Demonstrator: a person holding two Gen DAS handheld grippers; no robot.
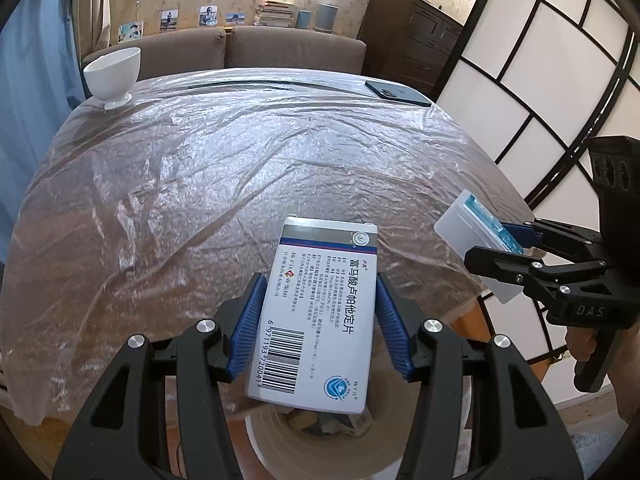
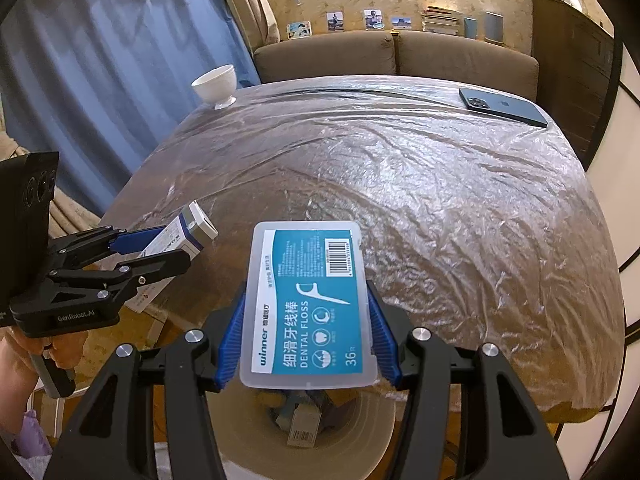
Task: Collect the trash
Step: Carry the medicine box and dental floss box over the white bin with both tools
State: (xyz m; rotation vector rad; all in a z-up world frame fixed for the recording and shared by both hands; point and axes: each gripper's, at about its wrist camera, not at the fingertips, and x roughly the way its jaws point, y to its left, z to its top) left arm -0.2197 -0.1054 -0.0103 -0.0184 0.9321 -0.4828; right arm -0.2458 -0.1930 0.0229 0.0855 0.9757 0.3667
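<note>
My left gripper [image 1: 318, 322] is shut on a white medicine box [image 1: 316, 312] with a barcode and holds it over the white trash bin [image 1: 280, 444] at the table's near edge. My right gripper [image 2: 306, 332] is shut on a clear dental floss box with a teal label [image 2: 308, 308] and holds it over the same bin [image 2: 360, 428]. Some trash lies inside the bin. Each gripper shows in the other's view: the right gripper [image 1: 504, 246] with the floss box [image 1: 472, 236], the left gripper [image 2: 160, 246] with the medicine box [image 2: 180, 236].
The table [image 1: 240, 160] is covered in crinkled clear plastic. A white bowl [image 1: 114, 74] stands at its far left corner and a dark blue phone [image 1: 396, 94] lies at the far right corner. A brown sofa stands behind; a white folding screen is on the right.
</note>
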